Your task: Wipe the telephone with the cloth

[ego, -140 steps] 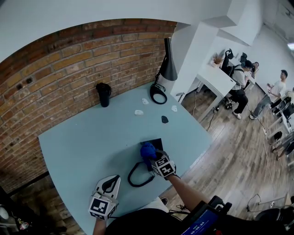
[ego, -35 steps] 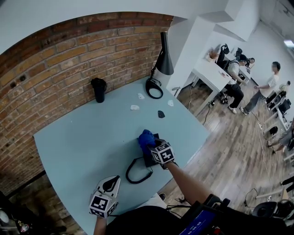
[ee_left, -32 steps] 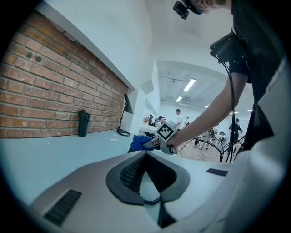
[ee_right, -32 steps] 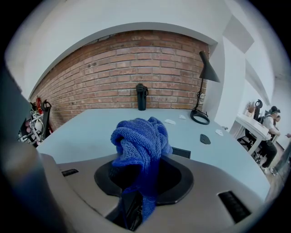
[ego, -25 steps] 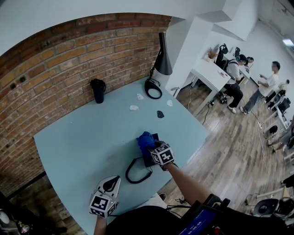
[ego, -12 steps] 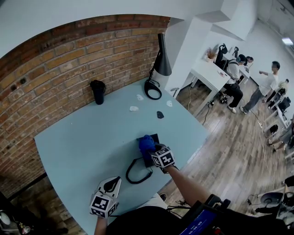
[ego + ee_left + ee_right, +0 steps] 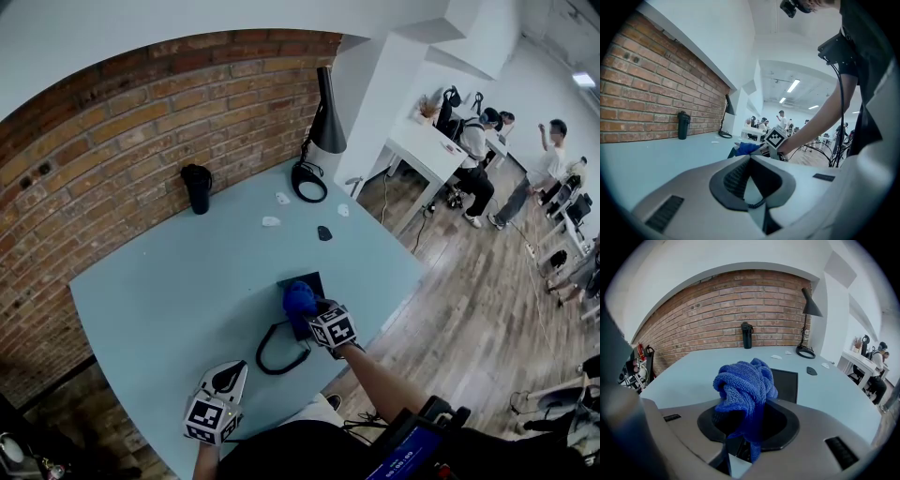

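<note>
The right gripper (image 7: 740, 427) is pinching a bunched blue cloth (image 7: 743, 385) and holding it over the near part of the black telephone (image 7: 783, 385). The telephone is lying toward the front of the pale blue tabletop (image 7: 169, 281) with its cord (image 7: 262, 354) curling toward the person, though whether cloth and telephone are touching cannot be told. The left gripper (image 7: 228, 370) is hanging at the tabletop's near edge, well apart from the telephone, with its jaws pressed together on nothing, while a black cup (image 7: 196, 187) and a lamp (image 7: 323, 122) are standing far off by the brick wall.
</note>
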{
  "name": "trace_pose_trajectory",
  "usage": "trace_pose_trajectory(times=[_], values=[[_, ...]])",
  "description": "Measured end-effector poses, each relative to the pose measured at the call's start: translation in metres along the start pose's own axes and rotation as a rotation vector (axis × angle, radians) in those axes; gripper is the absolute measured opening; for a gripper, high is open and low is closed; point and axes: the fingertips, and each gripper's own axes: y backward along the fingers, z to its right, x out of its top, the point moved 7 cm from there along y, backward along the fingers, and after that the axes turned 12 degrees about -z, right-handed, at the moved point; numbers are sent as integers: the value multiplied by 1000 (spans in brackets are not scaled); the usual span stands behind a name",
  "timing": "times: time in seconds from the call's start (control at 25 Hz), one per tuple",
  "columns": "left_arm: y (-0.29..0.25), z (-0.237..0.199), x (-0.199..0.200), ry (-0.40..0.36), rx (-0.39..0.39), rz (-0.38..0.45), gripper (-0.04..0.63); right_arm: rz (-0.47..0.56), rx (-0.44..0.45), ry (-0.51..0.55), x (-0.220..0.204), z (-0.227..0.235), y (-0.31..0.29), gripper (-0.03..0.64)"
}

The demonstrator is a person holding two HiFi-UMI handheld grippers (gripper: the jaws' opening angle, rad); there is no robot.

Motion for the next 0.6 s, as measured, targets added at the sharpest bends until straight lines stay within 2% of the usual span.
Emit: trace_pose_trajectory(times=[0.6], values=[[0, 5, -1, -13, -13, -14, 14, -18, 10, -35, -29, -10, 6, 141]])
